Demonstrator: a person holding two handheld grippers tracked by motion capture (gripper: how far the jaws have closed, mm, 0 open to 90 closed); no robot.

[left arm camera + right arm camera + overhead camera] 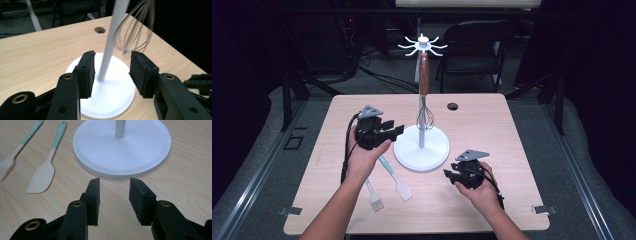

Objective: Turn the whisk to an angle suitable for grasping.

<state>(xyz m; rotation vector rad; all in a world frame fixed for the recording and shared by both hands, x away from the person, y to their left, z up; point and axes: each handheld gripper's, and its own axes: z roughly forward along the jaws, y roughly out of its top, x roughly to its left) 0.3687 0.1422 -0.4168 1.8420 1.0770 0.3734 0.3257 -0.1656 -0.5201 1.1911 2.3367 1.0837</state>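
A white utensil stand (409, 152) with a round base, thin pole and hooked top stands mid-table. A wire whisk (424, 80) with a wooden handle hangs from its top beside the pole. My left gripper (394, 127) is held just left of the pole, open; in the left gripper view the pole (110, 45) rises between the spread jaws, untouched, and the whisk wires (135, 32) hang behind it. My right gripper (451, 175) rests low at the base's front right, open, with nothing between its fingers; it faces the base (120, 152).
A teal-handled spatula (399, 185) and a teal-handled brush (374, 197) lie flat on the table left of the base, toward the front edge. A cable hole (452, 106) sits at the back of the table. A dark chair (477, 45) stands beyond it.
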